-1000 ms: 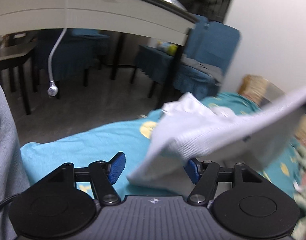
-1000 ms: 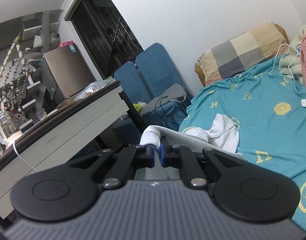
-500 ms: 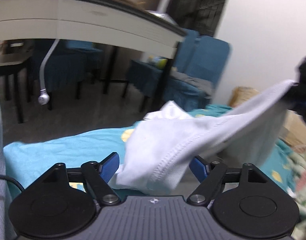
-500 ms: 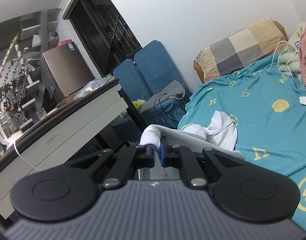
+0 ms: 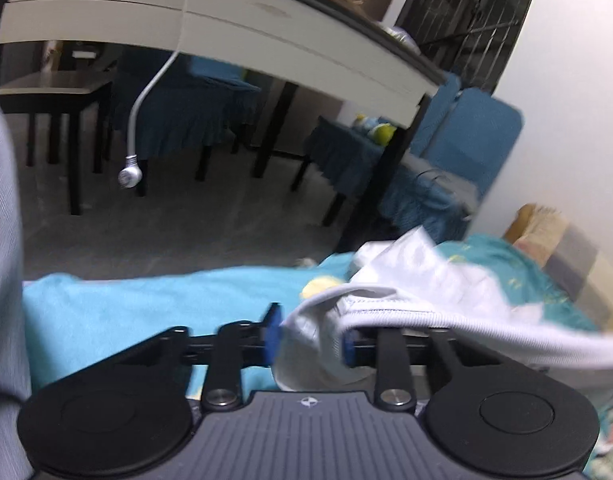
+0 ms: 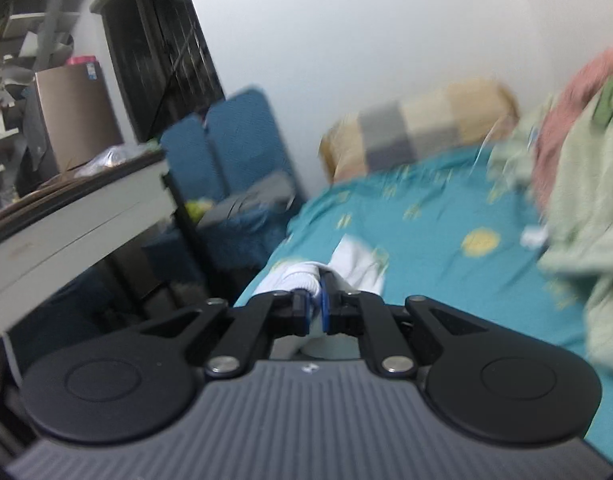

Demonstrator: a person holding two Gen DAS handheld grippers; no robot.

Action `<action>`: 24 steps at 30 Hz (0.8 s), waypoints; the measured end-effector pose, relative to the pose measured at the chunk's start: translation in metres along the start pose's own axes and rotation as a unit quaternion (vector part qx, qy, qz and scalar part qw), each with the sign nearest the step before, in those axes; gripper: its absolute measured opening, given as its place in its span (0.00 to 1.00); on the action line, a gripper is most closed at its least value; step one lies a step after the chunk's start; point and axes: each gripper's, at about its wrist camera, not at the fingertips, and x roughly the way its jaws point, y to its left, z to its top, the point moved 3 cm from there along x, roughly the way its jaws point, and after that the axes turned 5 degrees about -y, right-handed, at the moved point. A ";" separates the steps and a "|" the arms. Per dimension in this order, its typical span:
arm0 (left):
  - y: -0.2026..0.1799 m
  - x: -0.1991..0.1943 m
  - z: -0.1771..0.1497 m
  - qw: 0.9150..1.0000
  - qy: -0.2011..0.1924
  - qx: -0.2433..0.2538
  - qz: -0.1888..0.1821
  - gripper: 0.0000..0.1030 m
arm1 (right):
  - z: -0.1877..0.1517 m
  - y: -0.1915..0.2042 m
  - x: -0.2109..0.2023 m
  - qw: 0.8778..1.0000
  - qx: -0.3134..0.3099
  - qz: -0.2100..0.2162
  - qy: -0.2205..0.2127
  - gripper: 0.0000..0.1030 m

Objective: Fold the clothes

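A white garment (image 5: 406,300) on a teal bedsheet (image 6: 426,216) printed with yellow smiley faces; checked beige-grey pillow (image 6: 418,128).

Home bedroom: bed (image 6: 426,240), pillow (image 6: 418,132), desk (image 5: 226,28).

Teal bed sheet (image 6: 426,248): white garment (image 6: 358,264), green blanket (image 6: 586,216), checked pillow (image 6: 418,128).

My left gripper (image 5: 308,342) and right gripper (image 6: 315,312) look alike: black linkage arms, blue pads, silver pivot screws, ribbed grey housing with round black caps.
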 end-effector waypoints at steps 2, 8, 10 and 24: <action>-0.008 -0.012 0.030 0.999 -0.027 -0.003 -0.037 0.13 | 0.015 0.011 -0.013 0.999 -0.026 -0.013 -0.029 0.07; -0.033 -0.058 0.163 0.976 -0.141 0.004 -0.165 0.12 | 0.105 0.057 -0.057 0.992 -0.041 -0.014 -0.116 0.07; -0.039 -0.072 0.211 0.968 -0.156 0.006 -0.198 0.12 | 0.139 0.074 -0.076 0.988 -0.042 -0.006 -0.147 0.07; -0.018 -0.260 0.442 0.900 -0.259 0.027 -0.350 0.12 | 0.339 0.191 -0.291 0.947 -0.089 0.053 -0.303 0.07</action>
